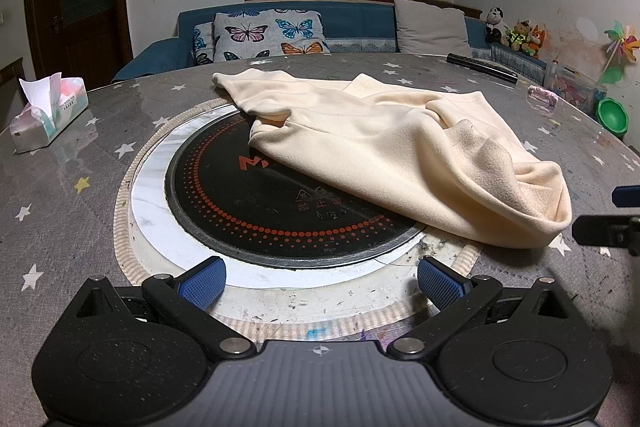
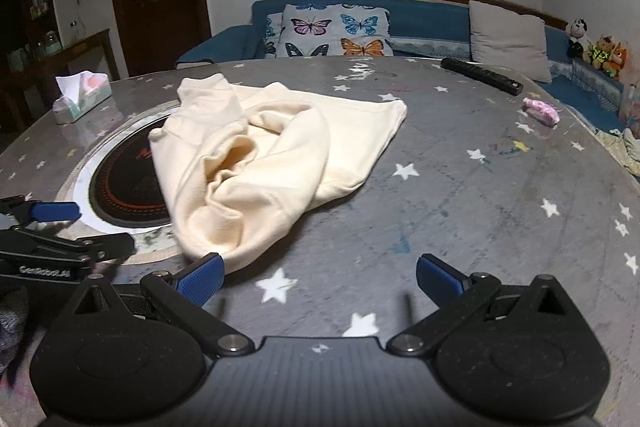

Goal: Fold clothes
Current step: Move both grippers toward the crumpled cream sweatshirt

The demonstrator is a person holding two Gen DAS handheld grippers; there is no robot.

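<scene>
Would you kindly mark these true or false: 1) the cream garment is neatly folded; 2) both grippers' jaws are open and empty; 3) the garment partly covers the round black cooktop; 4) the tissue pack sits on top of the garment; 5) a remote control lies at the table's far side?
1) False: the cream garment lies crumpled and unfolded.
2) True: the left gripper and right gripper hold nothing.
3) True: it overlaps the cooktop.
4) False: the tissue pack stands apart, on the table.
5) True: the remote control lies there.
</scene>
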